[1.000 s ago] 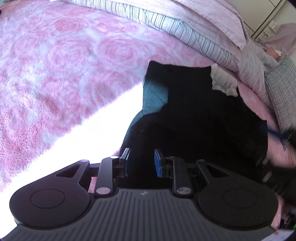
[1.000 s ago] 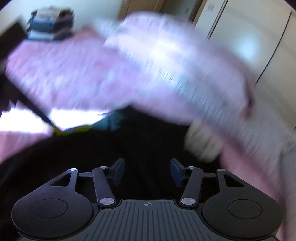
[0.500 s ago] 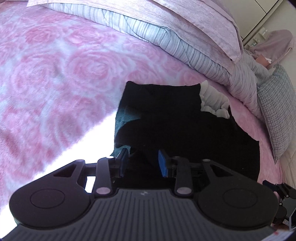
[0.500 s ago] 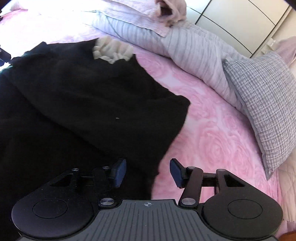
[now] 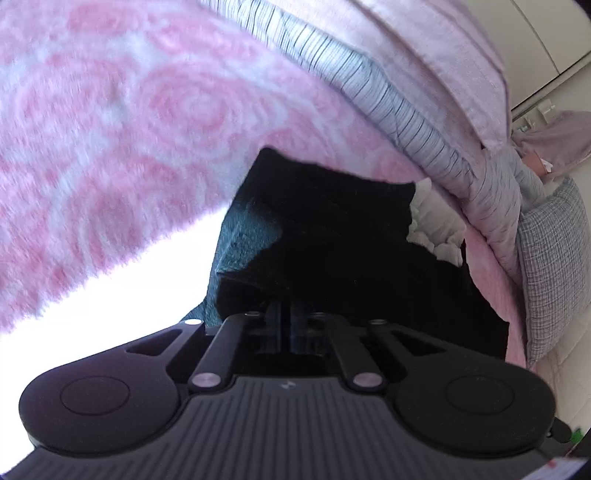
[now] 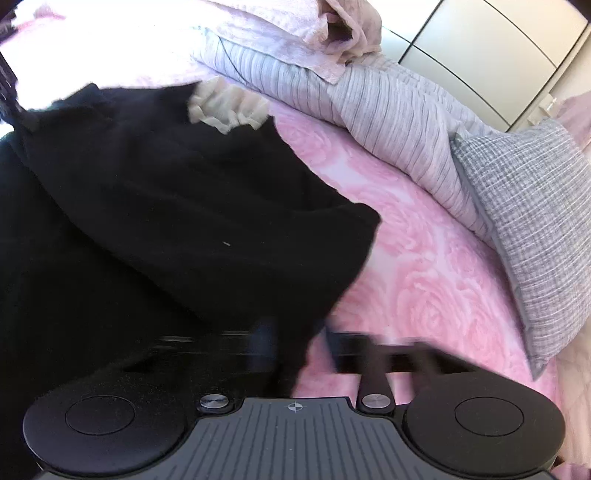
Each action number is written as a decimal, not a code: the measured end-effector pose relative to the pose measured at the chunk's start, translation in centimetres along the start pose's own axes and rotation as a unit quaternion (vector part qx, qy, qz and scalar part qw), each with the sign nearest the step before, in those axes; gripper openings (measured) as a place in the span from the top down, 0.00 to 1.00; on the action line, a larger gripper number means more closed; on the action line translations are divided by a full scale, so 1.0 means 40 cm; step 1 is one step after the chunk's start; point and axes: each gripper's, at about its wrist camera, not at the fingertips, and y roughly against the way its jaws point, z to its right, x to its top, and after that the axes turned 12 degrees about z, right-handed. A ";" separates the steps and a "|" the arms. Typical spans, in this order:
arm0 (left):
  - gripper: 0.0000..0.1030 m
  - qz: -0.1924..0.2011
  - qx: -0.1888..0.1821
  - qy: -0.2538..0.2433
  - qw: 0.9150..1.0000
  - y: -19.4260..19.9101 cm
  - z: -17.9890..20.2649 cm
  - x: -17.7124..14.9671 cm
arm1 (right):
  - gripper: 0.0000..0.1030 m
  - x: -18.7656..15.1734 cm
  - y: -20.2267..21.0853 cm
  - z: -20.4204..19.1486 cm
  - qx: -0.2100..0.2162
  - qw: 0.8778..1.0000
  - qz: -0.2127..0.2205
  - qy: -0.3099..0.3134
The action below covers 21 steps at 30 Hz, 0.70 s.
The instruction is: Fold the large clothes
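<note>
A large black garment (image 5: pixel 351 258) with a white frilled collar (image 5: pixel 436 225) lies spread on the pink rose-patterned bed cover (image 5: pixel 129 129). My left gripper (image 5: pixel 286 317) is shut on the garment's near left edge, its fingers pressed together in the dark cloth. In the right wrist view the black garment (image 6: pixel 166 221) fills the left half, with the frilled collar (image 6: pixel 229 107) at the far end. My right gripper (image 6: pixel 299 343) is at the garment's near right edge. Its fingers are blurred, with a narrow gap that holds black cloth.
A striped grey duvet (image 6: pixel 388 122) under a pink blanket (image 6: pixel 288 26) is bunched along the far side of the bed. To the right, a grey checked pillow (image 6: pixel 524 221) leans near the bed's edge. Pale wardrobe doors (image 6: pixel 480 37) stand behind. A bright sunlit patch (image 5: pixel 129 295) washes out the cover.
My left gripper's fingers have come together on the garment's edge. The right gripper's fingers have narrowed around the cloth edge and are blurred with motion.
</note>
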 end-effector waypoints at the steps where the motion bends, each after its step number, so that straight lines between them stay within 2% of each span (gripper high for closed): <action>1: 0.99 0.019 -0.005 -0.021 1.000 0.020 0.010 -0.002 | 1.00 -0.002 -0.011 0.007 -0.020 1.000 -0.005 0.000; 2: 0.98 0.028 0.000 -0.051 0.998 0.031 0.020 -0.008 | 1.00 -0.005 -0.019 0.019 -0.032 0.999 -0.012 -0.009; 4: 0.98 0.009 0.030 -0.122 0.992 0.020 0.032 -0.039 | 1.00 -0.017 -0.047 0.047 -0.016 0.997 -0.052 -0.049; 5: 0.96 -0.004 0.037 -0.142 0.989 0.009 0.032 -0.055 | 1.00 -0.023 -0.058 0.055 -0.009 0.996 -0.070 -0.063; 7: 0.95 0.000 0.038 -0.183 0.982 0.014 0.051 -0.065 | 1.00 -0.021 -0.057 0.055 -0.014 0.995 -0.081 -0.060; 9: 0.91 0.009 0.041 -0.215 0.976 0.033 0.080 -0.053 | 1.00 -0.003 -0.035 0.061 -0.039 0.995 -0.070 -0.067; 11: 0.88 0.027 0.038 -0.222 0.974 0.062 0.099 -0.036 | 0.96 0.021 -0.002 0.082 -0.040 0.992 -0.036 -0.112; 12: 0.87 0.035 0.034 -0.224 0.973 0.077 0.105 -0.027 | 0.86 0.033 0.012 0.093 -0.031 0.989 -0.016 -0.142; 13: 0.87 0.043 0.034 -0.227 0.972 0.089 0.110 -0.022 | 0.80 0.043 0.022 0.102 -0.019 0.986 0.002 -0.168; 14: 0.87 0.051 0.033 -0.233 0.971 0.097 0.115 -0.020 | 0.68 0.052 0.025 0.107 -0.004 0.981 0.019 -0.191; 16: 0.87 0.061 0.025 -0.245 0.967 0.101 0.121 -0.020 | 0.66 0.061 0.013 0.110 0.037 0.974 0.038 -0.220; 19: 0.86 0.047 0.030 -0.276 0.960 0.046 0.112 -0.040 | 0.66 0.051 -0.050 0.100 0.074 0.969 0.028 -0.235; 21: 0.81 0.006 0.054 -0.300 0.952 -0.026 0.084 -0.068 | 0.66 0.023 -0.104 0.105 0.069 0.967 -0.001 -0.244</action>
